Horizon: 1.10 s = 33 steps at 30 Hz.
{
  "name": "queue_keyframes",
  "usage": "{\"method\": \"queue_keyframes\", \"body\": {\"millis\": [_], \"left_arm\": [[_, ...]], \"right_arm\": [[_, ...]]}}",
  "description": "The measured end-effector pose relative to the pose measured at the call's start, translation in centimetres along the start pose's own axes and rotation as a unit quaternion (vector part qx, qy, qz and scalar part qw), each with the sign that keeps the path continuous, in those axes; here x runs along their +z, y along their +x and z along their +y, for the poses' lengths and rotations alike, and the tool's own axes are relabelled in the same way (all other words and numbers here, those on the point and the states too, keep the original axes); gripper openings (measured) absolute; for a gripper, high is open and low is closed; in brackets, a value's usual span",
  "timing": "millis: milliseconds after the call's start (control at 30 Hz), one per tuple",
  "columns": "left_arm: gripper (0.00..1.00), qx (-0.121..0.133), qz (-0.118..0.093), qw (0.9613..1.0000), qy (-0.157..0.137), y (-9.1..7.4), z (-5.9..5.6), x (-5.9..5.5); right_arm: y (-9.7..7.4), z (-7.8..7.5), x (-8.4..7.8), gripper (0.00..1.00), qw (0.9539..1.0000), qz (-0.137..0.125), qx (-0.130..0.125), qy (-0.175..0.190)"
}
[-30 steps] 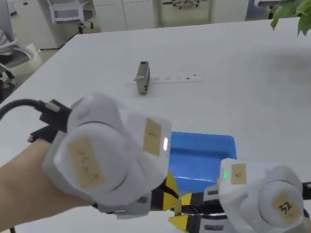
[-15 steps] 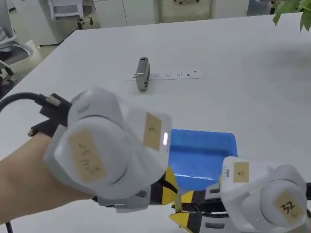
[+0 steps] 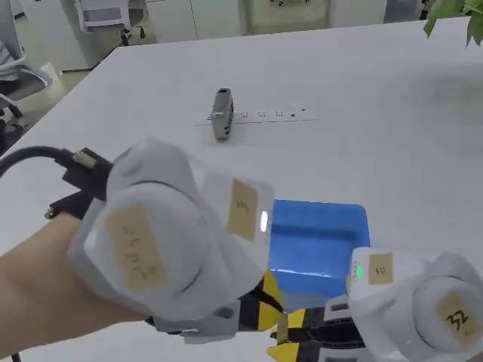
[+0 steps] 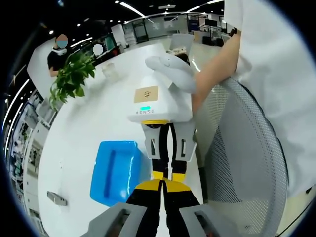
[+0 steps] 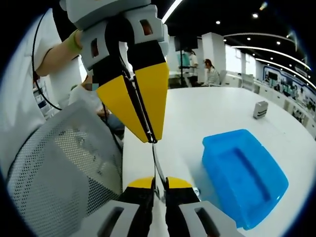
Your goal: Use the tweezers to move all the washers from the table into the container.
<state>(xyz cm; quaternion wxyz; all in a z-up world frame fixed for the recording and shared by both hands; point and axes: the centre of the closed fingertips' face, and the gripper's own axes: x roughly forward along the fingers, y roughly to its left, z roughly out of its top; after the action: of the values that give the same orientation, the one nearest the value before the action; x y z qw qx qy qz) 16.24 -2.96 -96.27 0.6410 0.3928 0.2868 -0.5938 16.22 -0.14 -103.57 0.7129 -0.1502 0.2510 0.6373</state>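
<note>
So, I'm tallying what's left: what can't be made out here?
Washers: too small to pick out in the gripper views; in the head view the left gripper and right gripper hide the near table.
Container floor: near end covered by grippers, head view.
Tweezers: ends buried in shut jaws, right gripper view.

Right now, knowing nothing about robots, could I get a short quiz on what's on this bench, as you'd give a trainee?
1. True or false: the blue container has a lid on it.
2. Which thin tool runs between the left gripper and the right gripper? A) a spoon B) tweezers C) a brush
3. Fill in: beyond the container, the grey adapter is plugged into a white ____.

Key: 1 false, it is open on top. 2 B, both grippers are shut on it, tip to tip. 3 power strip.
</note>
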Motion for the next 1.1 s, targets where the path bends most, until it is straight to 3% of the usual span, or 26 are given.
{"method": "queue_keyframes", "body": {"millis": [233, 300, 400, 467, 500, 567, 667, 733, 767, 800, 833, 867, 900, 933, 967, 1000, 1033, 1067, 1100], "left_arm": [[0.0, -0.008, -0.005, 0.9999, -0.003, 0.1, -0.6, 0.3], [0.0, -0.01, -0.008, 0.9999, -0.007, 0.2, -0.6, 0.4], [0.0, -0.006, -0.02, 0.9988, -0.043, 0.3, -0.6, 0.7], [0.0, 0.012, -0.055, 0.9953, -0.079, 0.2, -0.2, 1.3], [0.03, 0.017, -0.079, 0.9906, -0.11, 0.0, -0.3, 1.6], [0.12, 0.027, -0.098, 0.9847, -0.141, -0.3, -0.2, 1.6], [0.21, 0.07, -0.13, 0.9679, -0.203, -1.1, -0.1, 0.5], [0.29, 0.104, -0.151, 0.9524, -0.244, -1.8, 0.0, -0.4], [0.32, 0.122, -0.166, 0.9401, -0.272, -2.2, 0.0, -0.9], [0.36, 0.135, -0.176, 0.9312, -0.289, -2.4, 0.1, -1.3], [0.41, 0.157, -0.192, 0.9159, -0.316, -2.9, 0.2, -1.9], [0.45, 0.171, -0.2, 0.9057, -0.333, -3.2, 0.2, -2.4], [0.49, 0.193, -0.203, 0.8922, -0.354, -3.5, 0.2, -3.4], [0.51, 0.209, -0.205, 0.885, -0.362, -3.7, 0.2, -4.0], [0.54, 0.224, -0.202, 0.8812, -0.364, -3.9, 0.2, -4.7], [0.58, 0.25, -0.201, 0.8709, -0.372, -4.3, 0.3, -5.5], [0.61, 0.264, -0.206, 0.8636, -0.377, -4.5, 0.4, -5.8], [0.65, 0.282, -0.213, 0.853, -0.384, -4.9, 0.5, -6.2], [0.68, 0.293, -0.221, 0.8462, -0.386, -5.2, 0.7, -6.4]], "right_arm": [[0.3, 0.3, 0.4, 0.12, 1.0, -0.004, 0.005, -0.005], [0.3, 0.5, 0.2, 0.04, 0.9998, 0.0, 0.012, -0.016], [0.4, 0.8, 0.0, 0.03, 0.9997, -0.001, 0.016, -0.018], [0.3, 0.6, -0.1, 0.03, 0.9997, 0.004, 0.01, -0.024], [0.3, 0.5, 0.0, 0.03, 0.9999, 0.001, 0.01, -0.013], [0.3, 0.3, 0.0, 0.02, 1.0, -0.002, 0.008, -0.006], [0.3, 0.2, 0.0, 0.02, 1.0, -0.002, 0.006, -0.001], [0.3, 0.1, 0.1, 0.02, 1.0, -0.004, 0.005, 0.005], [0.4, 0.0, 0.1, 0.02, 0.9999, -0.005, 0.004, 0.01], [0.4, -0.2, 0.2, 0.02, 0.9997, -0.008, 0.003, 0.022], [0.4, -0.3, 0.2, 0.02, 0.9996, -0.009, 0.003, 0.028], [0.3, -0.5, 0.2, 0.02, 0.9993, -0.011, 0.002, 0.037], [0.3, -0.7, 0.2, 0.02, 0.9987, -0.013, 0.0, 0.048], [0.3, -0.9, 0.2, 0.02, 0.9974, -0.017, -0.002, 0.07], [0.2, -1.0, 0.2, 0.02, 0.9963, -0.02, 0.0, 0.084], [0.1, -1.2, 0.2, 0.02, 0.9946, -0.024, -0.003, 0.101], [0.0, -1.4, 0.2, 0.02, 0.993, -0.028, -0.003, 0.115], [0.0, -1.5, 0.2, 0.03, 0.9912, -0.031, -0.001, 0.129], [-0.1, -1.6, 0.2, 0.03, 0.9888, -0.036, 0.004, 0.144]]}}
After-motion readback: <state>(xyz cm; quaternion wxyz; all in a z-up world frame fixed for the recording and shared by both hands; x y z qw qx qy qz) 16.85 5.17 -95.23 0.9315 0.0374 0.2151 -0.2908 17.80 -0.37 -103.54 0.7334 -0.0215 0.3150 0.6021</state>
